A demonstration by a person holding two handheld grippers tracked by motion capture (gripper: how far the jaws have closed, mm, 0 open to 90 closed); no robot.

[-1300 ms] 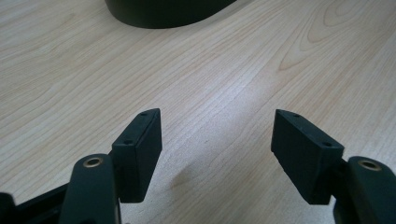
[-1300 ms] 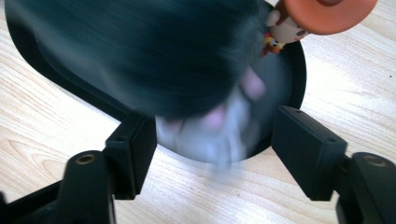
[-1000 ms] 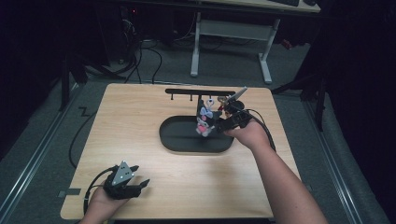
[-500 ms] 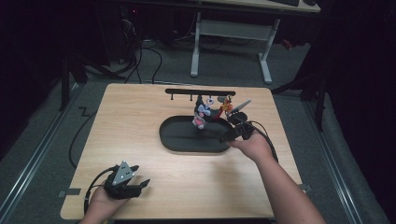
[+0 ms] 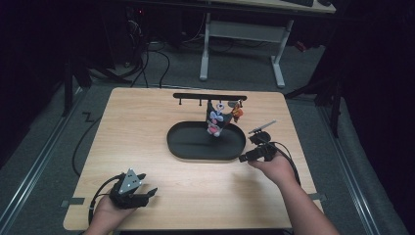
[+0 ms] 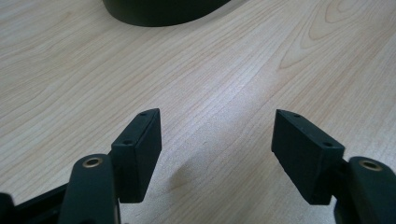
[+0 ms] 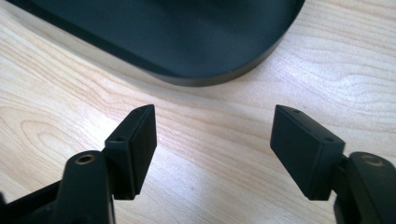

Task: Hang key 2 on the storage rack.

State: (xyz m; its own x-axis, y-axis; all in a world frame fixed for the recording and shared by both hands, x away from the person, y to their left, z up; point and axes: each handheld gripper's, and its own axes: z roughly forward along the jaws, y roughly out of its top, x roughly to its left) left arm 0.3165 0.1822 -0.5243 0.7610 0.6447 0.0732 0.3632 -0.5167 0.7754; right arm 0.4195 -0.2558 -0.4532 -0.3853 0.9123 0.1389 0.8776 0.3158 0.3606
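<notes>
Now the plush keychain (image 5: 214,121) hangs from the black hook rack (image 5: 209,96) at the far edge of the table (image 5: 147,127), beside a small orange charm (image 5: 237,113), both dangling over the back of the black oval tray (image 5: 186,147); the hanging step looks done, judged from how the toy sits on its hook; right gripper (image 5: 253,155) lies low by the tray's right end, apart from the toy, jaws apart with nothing between them and bare wood under them in the right gripper view (image 7: 212,140); these jaws have just been closing a little, on nothing; tray wall (image 7: 210,77) sits just ahead of the pads; left gripper (image 5: 142,195) rests at the near left corner of the table, jaws wide apart and empty, wood grain between them (image 6: 217,144), tray edge (image 6: 159,14) far ahead; judgement: this is the release-and-retreat phase; next move calls for the right hand to settle clear of the tray without nudging it, or to fetch another item if one is due; tray looks empty from above
</notes>
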